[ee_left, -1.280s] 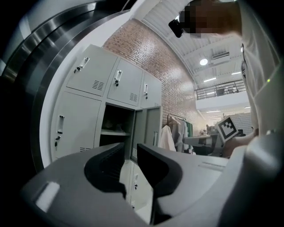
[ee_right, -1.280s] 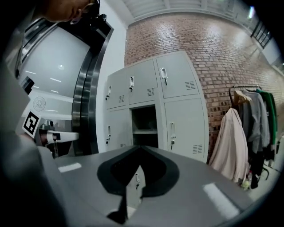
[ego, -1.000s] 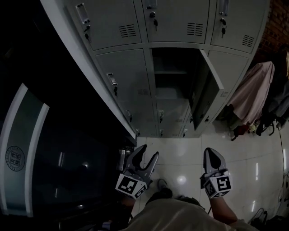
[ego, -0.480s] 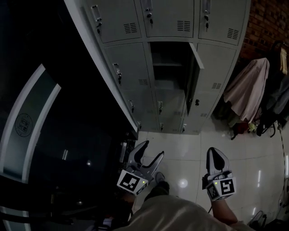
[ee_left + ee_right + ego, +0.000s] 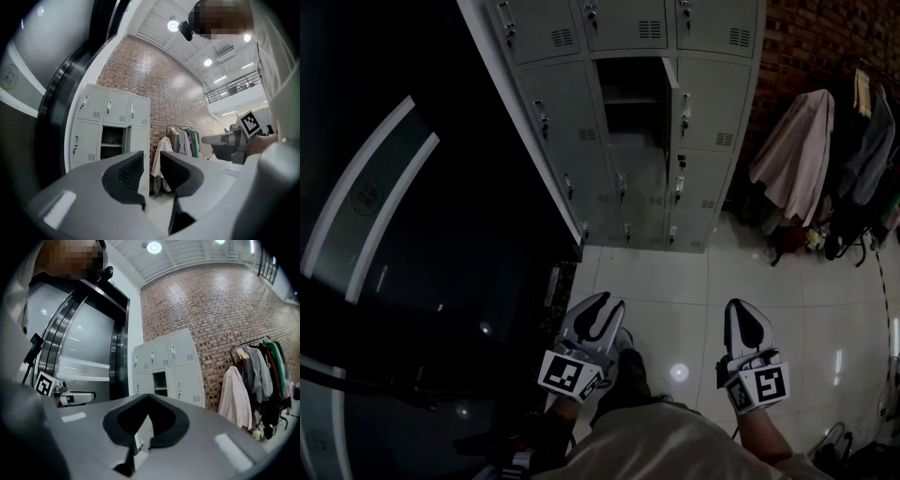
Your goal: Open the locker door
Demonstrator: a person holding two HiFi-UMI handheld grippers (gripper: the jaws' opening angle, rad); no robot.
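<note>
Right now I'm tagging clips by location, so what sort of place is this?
Likely a locker or changing area in a large hall: a bank of grey metal lockers, one door standing open, a brick wall behind, and a rack of coats beside them.

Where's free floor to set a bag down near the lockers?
Bare white tile floor runs from the locker bank toward the camera, bounded left by the dark panel. Crowded at right: hanging coats with clutter at their foot.
</note>
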